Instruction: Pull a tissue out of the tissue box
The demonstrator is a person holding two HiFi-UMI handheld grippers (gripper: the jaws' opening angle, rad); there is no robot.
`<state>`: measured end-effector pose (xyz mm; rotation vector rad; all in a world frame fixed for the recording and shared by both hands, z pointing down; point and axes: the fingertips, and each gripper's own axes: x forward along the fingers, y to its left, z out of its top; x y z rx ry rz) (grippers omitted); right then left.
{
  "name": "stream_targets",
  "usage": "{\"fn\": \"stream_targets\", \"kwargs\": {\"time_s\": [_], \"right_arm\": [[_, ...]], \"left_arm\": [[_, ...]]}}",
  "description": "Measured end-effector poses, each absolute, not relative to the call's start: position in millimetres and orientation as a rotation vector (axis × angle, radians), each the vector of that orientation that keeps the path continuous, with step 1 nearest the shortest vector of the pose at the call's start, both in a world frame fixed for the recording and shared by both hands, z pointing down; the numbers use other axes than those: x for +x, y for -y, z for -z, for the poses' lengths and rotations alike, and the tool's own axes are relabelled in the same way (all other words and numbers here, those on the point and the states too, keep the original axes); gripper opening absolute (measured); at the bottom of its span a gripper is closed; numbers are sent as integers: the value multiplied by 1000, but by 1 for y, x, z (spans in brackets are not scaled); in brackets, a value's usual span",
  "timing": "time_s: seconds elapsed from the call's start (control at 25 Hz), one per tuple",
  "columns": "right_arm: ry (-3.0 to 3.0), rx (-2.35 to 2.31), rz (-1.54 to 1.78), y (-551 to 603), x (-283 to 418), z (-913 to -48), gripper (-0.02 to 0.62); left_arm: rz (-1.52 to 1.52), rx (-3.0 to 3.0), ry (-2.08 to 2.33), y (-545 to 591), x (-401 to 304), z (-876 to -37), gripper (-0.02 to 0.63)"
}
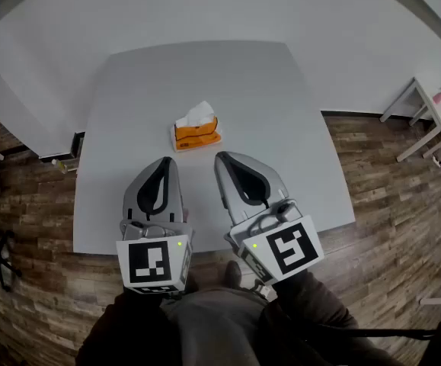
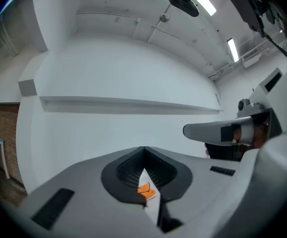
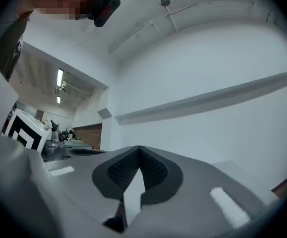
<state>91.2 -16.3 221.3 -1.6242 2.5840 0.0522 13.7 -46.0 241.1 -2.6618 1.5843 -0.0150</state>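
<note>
Count: one tissue box (image 1: 197, 134), one tabletop (image 1: 281, 128), two tongs. The left tongs (image 1: 166, 161) and the right tongs (image 1: 222, 157) are both closed, tips together, gripping nothing, side by side over the near half of the tabletop.

The tissue box stands at mid-tabletop, beyond both tongs and apart from them. It is orange, with one white tissue (image 1: 198, 113) standing up from its top.

The left gripper view shows the tissue box (image 2: 146, 191) through the slit below the closed tips. The right gripper view shows only white tabletop there.

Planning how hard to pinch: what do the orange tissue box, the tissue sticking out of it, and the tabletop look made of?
Tissue box: seems a soft orange wrapper, saggy outline, not stiff card; uncertain. Tissue: thin white paper, crumpled peak. Tabletop: smooth matte white-grey, likely laminate, no grain.
</note>
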Motion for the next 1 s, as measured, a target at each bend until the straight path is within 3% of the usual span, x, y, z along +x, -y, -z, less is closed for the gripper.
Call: {"fn": "stream_targets", "kwargs": {"time_s": [1.0], "right_arm": [[-2539, -1641, -51, -14, 71, -210, 3]], "left_arm": [[69, -2707, -1488, 19, -3, -246, 0]]}}
